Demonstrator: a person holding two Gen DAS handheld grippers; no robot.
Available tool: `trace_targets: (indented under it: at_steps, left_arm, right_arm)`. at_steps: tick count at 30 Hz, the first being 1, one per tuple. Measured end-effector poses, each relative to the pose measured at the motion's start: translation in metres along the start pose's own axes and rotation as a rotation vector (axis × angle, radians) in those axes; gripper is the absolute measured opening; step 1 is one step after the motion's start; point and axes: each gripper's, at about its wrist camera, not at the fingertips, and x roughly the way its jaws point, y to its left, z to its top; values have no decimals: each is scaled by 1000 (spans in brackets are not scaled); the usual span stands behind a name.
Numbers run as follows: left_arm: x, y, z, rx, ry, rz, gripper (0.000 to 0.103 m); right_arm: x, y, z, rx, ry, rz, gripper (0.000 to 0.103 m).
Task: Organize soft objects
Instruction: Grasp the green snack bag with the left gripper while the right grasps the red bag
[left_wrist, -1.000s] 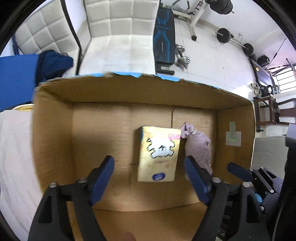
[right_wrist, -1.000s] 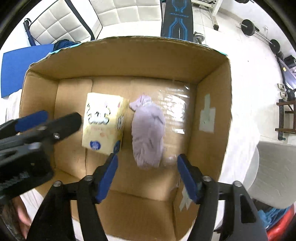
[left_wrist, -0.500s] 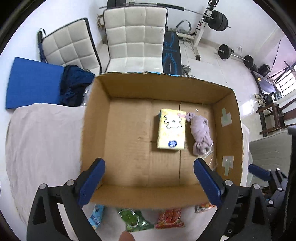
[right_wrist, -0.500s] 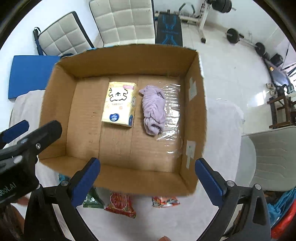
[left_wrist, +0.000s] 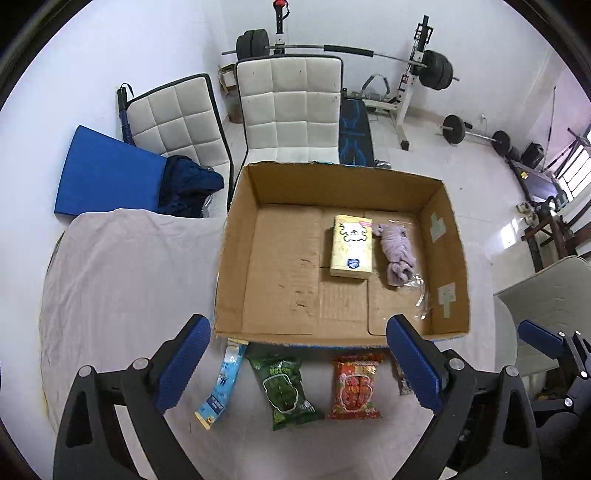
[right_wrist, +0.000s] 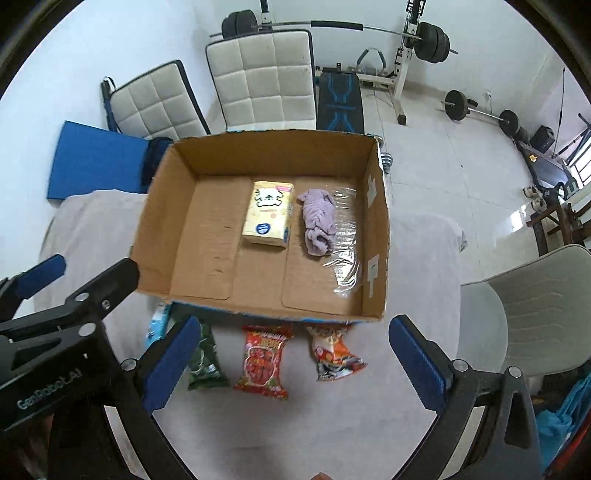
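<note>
An open cardboard box (left_wrist: 236, 258) (right_wrist: 376, 236) stands on the cloth-covered table. Inside lie a yellow tissue pack (left_wrist: 350, 251) (right_wrist: 269, 218) and a rolled lilac cloth (left_wrist: 397, 254) (right_wrist: 318, 221) on clear plastic wrap (right_wrist: 343, 254). In front of the box lie a blue sachet (left_wrist: 221, 384), a green snack bag (left_wrist: 282, 387) (right_wrist: 205, 362), a red snack bag (left_wrist: 356, 386) (right_wrist: 263, 362) and an orange-white bag (right_wrist: 330, 350). My left gripper (left_wrist: 299, 360) is open and empty above the snacks. My right gripper (right_wrist: 293, 363) is open and empty, also above them.
Two white padded chairs (left_wrist: 288, 107) and a blue mat (left_wrist: 103, 177) with dark clothing stand behind the table. A grey chair (right_wrist: 535, 306) is at the right. Gym weights and a bench (left_wrist: 354, 129) fill the back of the room.
Both grippers have pulled up and back out of the box, wide open and empty. The tissue pack and lilac cloth stay inside. The snack bags in front of the box have come into view.
</note>
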Motion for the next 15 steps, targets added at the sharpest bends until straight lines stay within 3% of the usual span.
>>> trace_targets:
  at_steps: [5,8,12,15]
  left_arm:
    - [-14,9,-14,-32,-2,-32,98]
    - [-14,17,-31,-50,15,-26,98]
    - [6,32,-56,-83,77,-7,98]
    - [40,41,-77,-115,168,2,98]
  right_arm:
    - [-10,-11,-18,12,5,20,103]
    - [4,-24,-32,23,65,33,103]
    - [52,-25,-55,37,182,57,103]
    - [94,-13,-70,46,265,92,103]
